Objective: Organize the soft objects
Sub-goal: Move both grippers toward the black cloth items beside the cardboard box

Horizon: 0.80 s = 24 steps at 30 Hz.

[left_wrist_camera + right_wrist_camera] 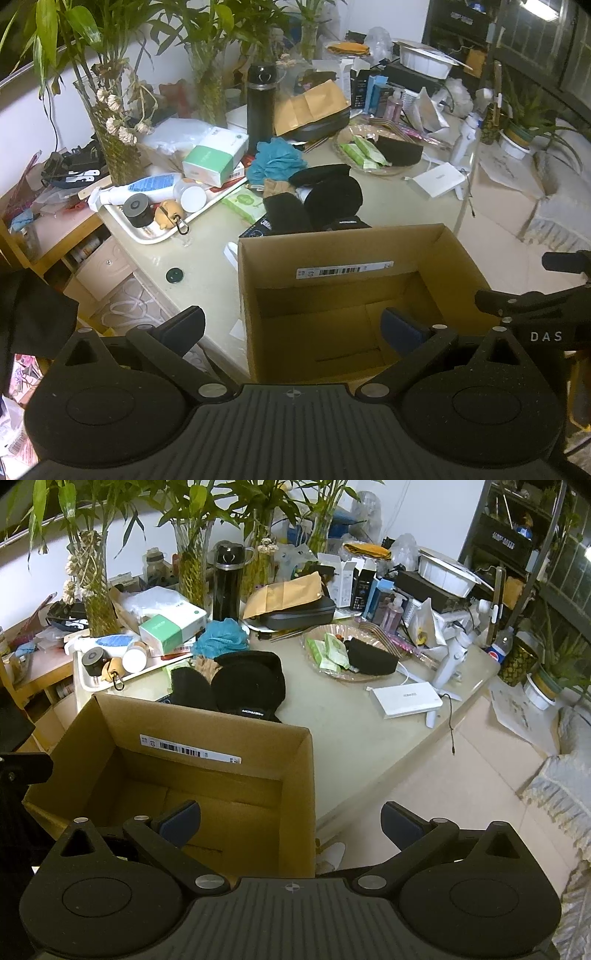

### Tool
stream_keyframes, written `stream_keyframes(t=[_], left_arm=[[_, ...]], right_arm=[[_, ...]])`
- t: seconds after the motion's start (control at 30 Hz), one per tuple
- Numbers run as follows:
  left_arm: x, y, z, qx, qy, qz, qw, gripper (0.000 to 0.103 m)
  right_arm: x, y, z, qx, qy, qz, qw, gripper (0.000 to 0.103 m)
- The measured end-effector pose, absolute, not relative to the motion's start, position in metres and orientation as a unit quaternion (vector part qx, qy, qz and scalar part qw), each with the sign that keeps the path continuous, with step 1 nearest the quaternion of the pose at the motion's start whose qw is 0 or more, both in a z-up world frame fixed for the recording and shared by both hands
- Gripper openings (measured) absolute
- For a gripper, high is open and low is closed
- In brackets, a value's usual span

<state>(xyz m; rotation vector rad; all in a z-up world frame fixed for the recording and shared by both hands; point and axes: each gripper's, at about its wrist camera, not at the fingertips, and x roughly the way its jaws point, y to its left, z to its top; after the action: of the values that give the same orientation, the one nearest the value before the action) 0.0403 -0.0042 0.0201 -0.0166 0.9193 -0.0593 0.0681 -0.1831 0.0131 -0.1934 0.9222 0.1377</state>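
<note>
Black knitted hats (247, 681) lie heaped on the cluttered pale table (351, 734), at twelve o'clock just beyond our open brown cardboard box (295, 775), which looks bare inside. We hold our left gripper (295, 325) and right gripper (291, 819) spread wide, pinching nothing. Reaching over, we could knock the box wall or snag the blue mesh sponge (221, 637) beside the hats.

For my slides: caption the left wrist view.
Open left gripper above empty cardboard box; black hats behind it.
</note>
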Motion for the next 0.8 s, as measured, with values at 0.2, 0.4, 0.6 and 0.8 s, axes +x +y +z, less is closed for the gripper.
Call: stream_keyframes(t=[0.2,0.4,0.6,0.8], left_arm=[[0.045,0.0,0.018,-0.014,0.449,-0.021,0.893,0.103],[0.049,0.002,0.018,-0.019,0.453,-0.017,0.891,0.103],[0.057,0.003,0.02,-0.014,0.455,-0.003,0.891,0.103],[0.066,0.003,0.02,-0.006,0.456,-0.003,0.89,0.103]], right_arm=[[0.072,-0.185,0.01,-0.094,0.45,0.065,0.886,0.103],[0.075,-0.186,0.01,-0.093,0.452,0.067,0.885,0.103],[0.086,-0.195,0.013,-0.089,0.446,0.066,0.888,0.103],[0.097,-0.21,0.014,-0.083,0.45,0.073,0.886,0.103]])
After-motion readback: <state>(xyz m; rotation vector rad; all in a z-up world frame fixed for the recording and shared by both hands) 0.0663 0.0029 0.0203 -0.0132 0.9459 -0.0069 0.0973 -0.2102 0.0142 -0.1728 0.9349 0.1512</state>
